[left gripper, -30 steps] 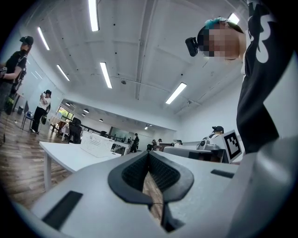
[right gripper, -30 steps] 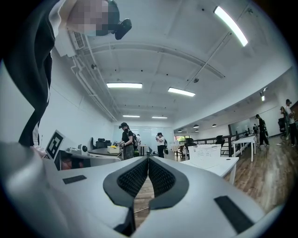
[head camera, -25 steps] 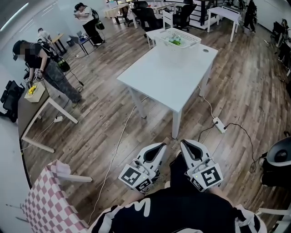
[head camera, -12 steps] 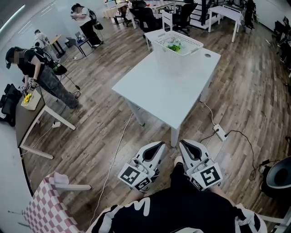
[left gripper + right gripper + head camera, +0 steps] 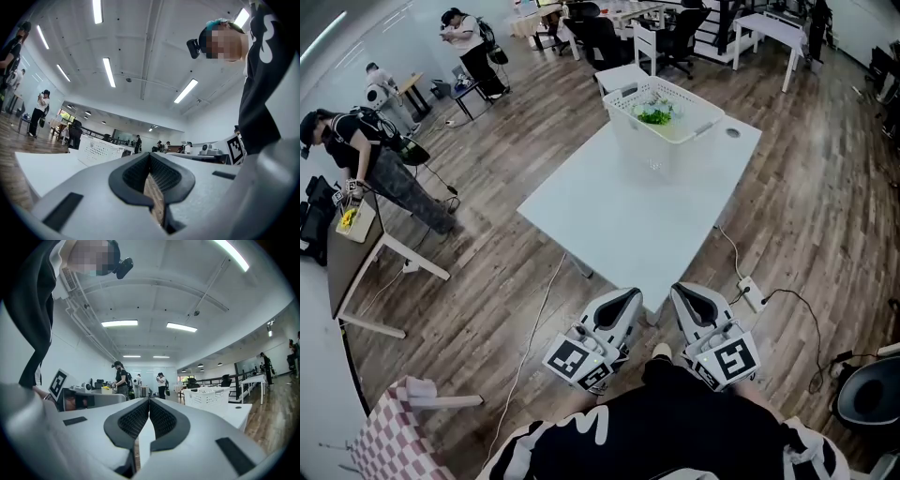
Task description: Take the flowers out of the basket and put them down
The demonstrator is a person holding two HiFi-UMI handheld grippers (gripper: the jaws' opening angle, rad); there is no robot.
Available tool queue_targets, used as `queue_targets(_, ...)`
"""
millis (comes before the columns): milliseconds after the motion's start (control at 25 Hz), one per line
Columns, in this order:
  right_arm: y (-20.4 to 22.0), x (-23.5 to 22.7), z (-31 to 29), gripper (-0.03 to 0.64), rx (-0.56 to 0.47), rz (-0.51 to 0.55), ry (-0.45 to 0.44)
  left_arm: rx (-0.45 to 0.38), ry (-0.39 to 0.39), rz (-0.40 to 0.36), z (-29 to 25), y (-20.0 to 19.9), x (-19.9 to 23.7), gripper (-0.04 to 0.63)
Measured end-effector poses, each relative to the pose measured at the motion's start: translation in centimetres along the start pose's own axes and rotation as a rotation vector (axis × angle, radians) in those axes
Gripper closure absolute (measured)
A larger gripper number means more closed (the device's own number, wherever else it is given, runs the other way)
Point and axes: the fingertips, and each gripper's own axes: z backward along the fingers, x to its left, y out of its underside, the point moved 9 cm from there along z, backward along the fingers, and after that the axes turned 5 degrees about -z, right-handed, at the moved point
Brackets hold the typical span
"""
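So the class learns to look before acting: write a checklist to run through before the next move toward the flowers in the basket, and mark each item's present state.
1. flowers lie inside the basket: ok.
2. The basket stands on the table, at its far end: ok.
3. Bare tabletop in front of the basket for putting down: ok.
4. left tool empty: ok. Open for a grasp: not ok, its jaws are shut.
5. right tool empty: ok. Open for a grasp: not ok, its jaws are shut too.
6. Tools within reach of the basket: not ok, both are by the table's near corner.
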Motion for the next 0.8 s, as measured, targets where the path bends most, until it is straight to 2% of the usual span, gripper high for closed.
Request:
queue_targets(480, -0.2, -9.1, -5.3, 0.6, 0.01, -0.009, -0.036, -0.007, -0.049, 0.008, -7.9, 0.6, 4.9, 0.591)
queue_targets(800, 0.2, -11.3, -8.5, 0.599, 0.022, -0.041, -0.031, 0.027, -0.061, 0.023, -9.4, 0.7, 8.0, 0.591)
